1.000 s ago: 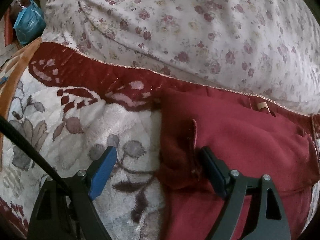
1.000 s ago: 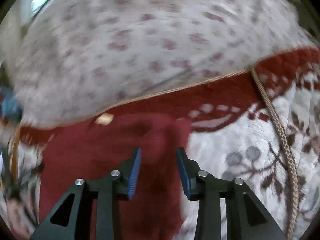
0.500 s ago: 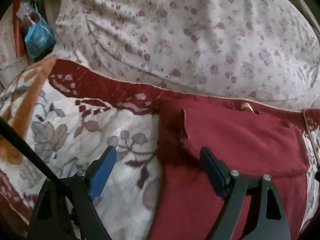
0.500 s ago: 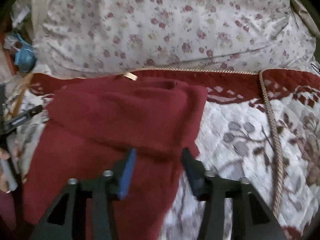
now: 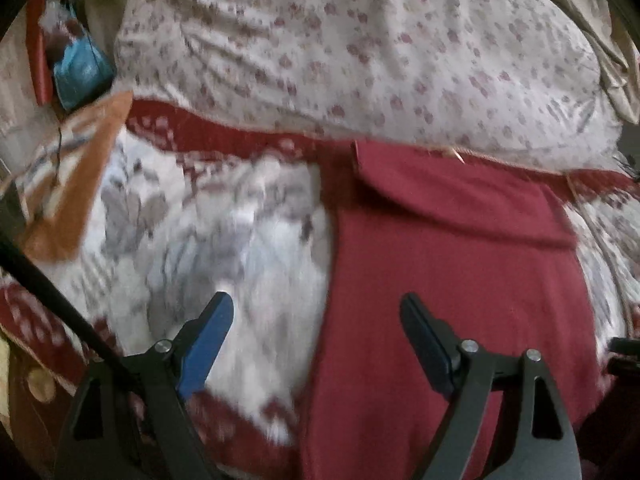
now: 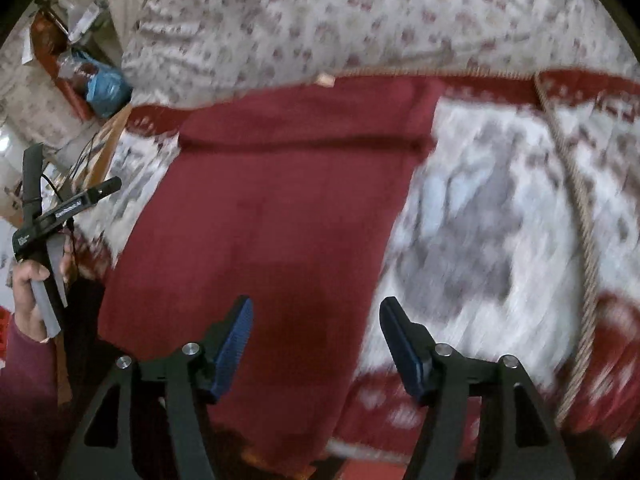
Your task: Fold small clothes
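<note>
Both your wrist cams sit close, tilted steeply down over the bedspread (image 5: 248,248). Shared: red garment (image 5: 440,280), frame right on the left cam, center-left on the right cam; floral pillow (image 6: 380,12) across both tops.

right tool (image 6: 316,336) jaws opened, garment (image 6: 272,216) released

**Bed, quilt and what lay on it**

The bed was covered by a quilted spread (image 6: 480,208), white with grey leaves inside a dark red border. A dark red garment (image 6: 280,208) lay flat on it, its far end folded back toward six o'clock. At twelve o'clock a floral pillow (image 5: 360,48) rested on the spread's border. A braided cord (image 6: 580,200) ran from one o'clock toward five.
</note>
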